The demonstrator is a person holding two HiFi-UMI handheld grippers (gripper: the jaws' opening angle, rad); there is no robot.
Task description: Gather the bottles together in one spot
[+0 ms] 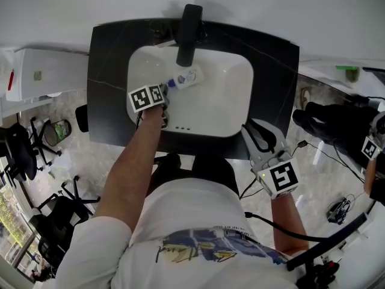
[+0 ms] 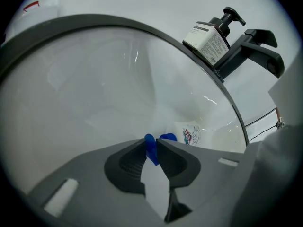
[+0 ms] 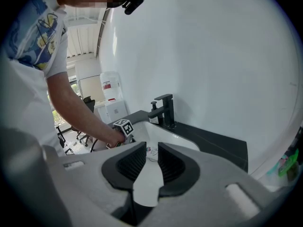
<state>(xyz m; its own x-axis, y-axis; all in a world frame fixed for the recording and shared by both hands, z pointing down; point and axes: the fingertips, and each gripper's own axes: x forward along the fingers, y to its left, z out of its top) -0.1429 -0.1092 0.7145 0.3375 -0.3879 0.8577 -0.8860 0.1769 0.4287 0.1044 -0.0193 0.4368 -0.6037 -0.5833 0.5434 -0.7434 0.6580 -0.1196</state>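
**Head view.** A white basin is set in a dark countertop, with a black faucet at its far rim. The left gripper reaches into the basin from the near left. Its tips meet the capped end of a small bottle, which lies on its side on the basin wall just below the faucet spout. The right gripper hangs over the near right corner of the countertop, well apart from the bottle.

**Left gripper view.** The jaws of the left gripper are nearly together and pinch the bottle's blue cap between the pads. The white labelled body of the small bottle extends beyond the right jaw and rests against the basin. On the countertop behind the rim a pump bottle stands upright, just beside the faucet.

**Right gripper view.** The jaws of the right gripper are spread, and nothing is between the pads. Far beyond the gap lies the basin, with the small bottle in it, too small for detail. The faucet and the pump bottle stand at the back. The person's arm reaches to the basin from the left.
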